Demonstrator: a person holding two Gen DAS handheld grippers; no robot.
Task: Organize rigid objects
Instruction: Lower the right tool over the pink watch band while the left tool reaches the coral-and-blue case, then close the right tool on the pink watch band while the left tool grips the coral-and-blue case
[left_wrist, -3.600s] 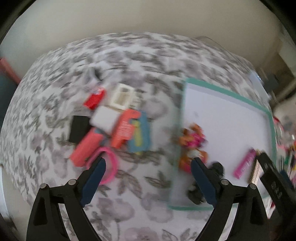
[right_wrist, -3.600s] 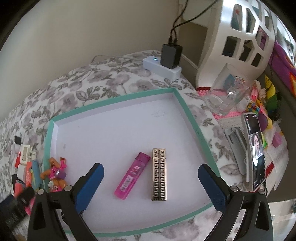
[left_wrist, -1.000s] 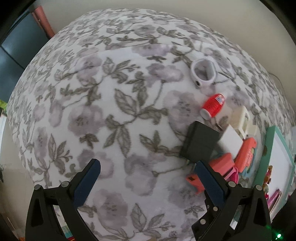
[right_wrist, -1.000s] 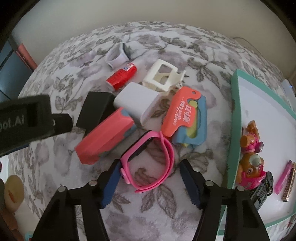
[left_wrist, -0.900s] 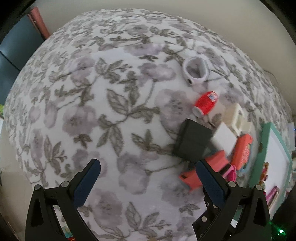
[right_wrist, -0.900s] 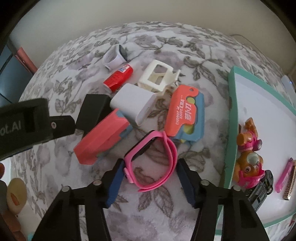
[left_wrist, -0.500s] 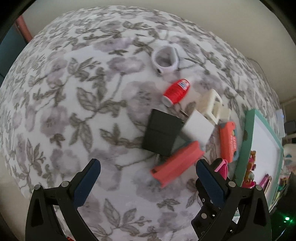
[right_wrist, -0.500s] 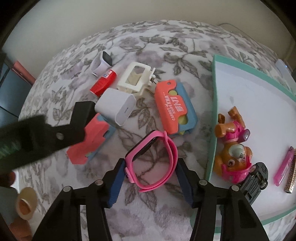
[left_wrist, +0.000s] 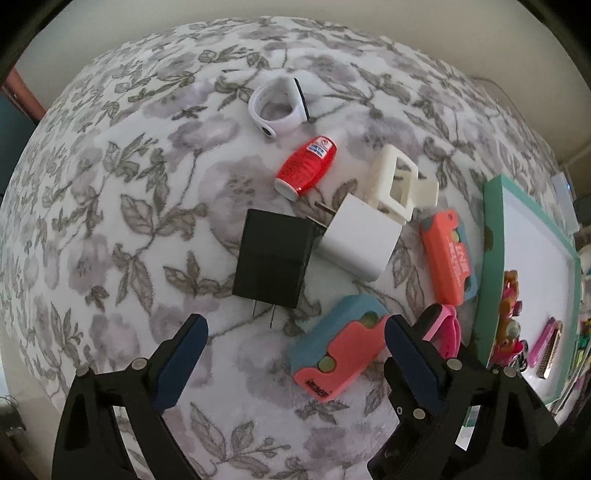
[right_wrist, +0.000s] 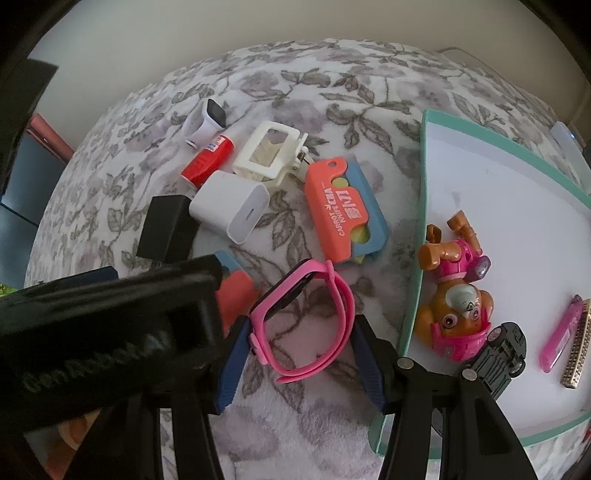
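Observation:
My right gripper (right_wrist: 301, 350) is shut on a pink watch (right_wrist: 306, 314), its blue pads pressing the band from both sides just above the flowered cloth. My left gripper (left_wrist: 295, 332) points down with its jaws closing and wide apart. A coral-and-blue case (left_wrist: 340, 354) lies between them by the right finger, untouched. A black charger (left_wrist: 273, 258) sits just beyond the tips. The left tool's black body (right_wrist: 110, 325) hides part of the case in the right wrist view.
A white charger (left_wrist: 360, 240), cream clip (left_wrist: 399, 188), red tube (left_wrist: 306, 168), white band (left_wrist: 279, 107) and orange card case (right_wrist: 343, 210) lie in the pile. The teal tray (right_wrist: 413, 295) on the right holds toy pups (right_wrist: 458, 314), a car (right_wrist: 502, 350) and lighters (right_wrist: 561, 339).
The left gripper came from bare cloth over to the pile, and its fingers now flank the coral case. The right gripper narrowed onto the pink watch and shifted with it toward the tray.

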